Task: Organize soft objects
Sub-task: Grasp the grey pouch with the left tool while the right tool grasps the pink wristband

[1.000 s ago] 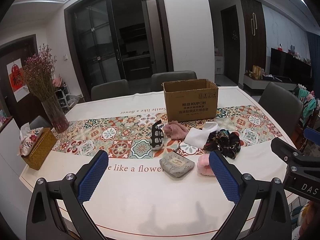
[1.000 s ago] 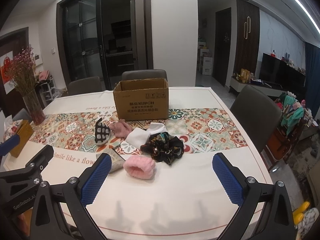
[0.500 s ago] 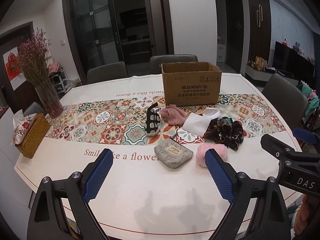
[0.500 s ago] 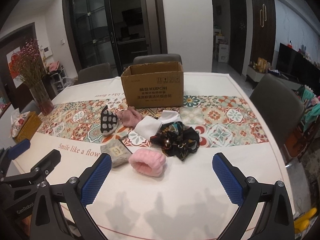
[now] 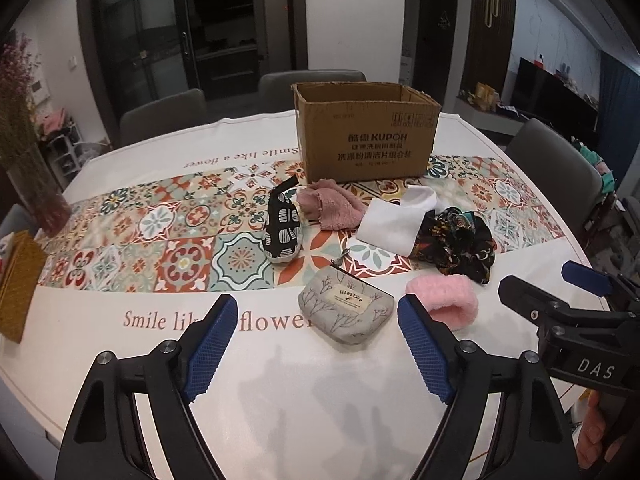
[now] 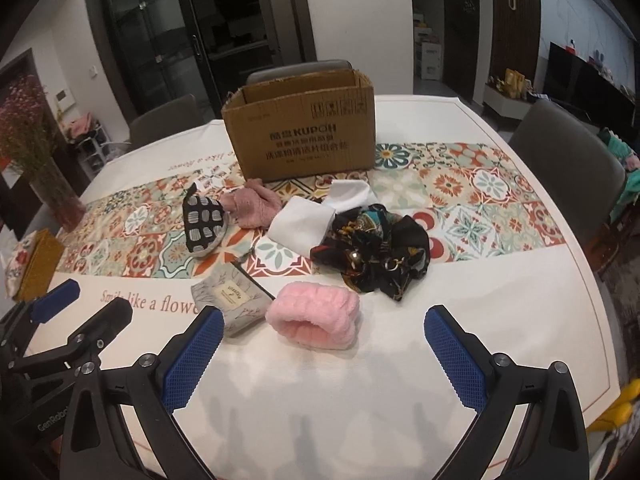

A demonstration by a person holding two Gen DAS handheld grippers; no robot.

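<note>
Both claws hang over the near edge of the counter (image 5: 120, 360), tilted down toward a cluster of soft things. The left claw (image 5: 316, 344) has its blue pads apart and closing, with nothing between them; the grey zip pouch (image 5: 345, 309) lies just ahead of it, and the pink fluffy wristband (image 5: 448, 300) sits past its right pad. The right claw (image 6: 334, 354) stands wide apart and empty, the same wristband (image 6: 314, 315) just ahead between its pads. Farther ahead lie a black patterned scrunchie (image 6: 376, 256), a white cloth (image 6: 304, 226), a dusty-pink towel (image 6: 252, 208) and a black-and-white pouch (image 6: 204, 224). Beyond them stands the open cardboard box (image 6: 304, 140).
</note>
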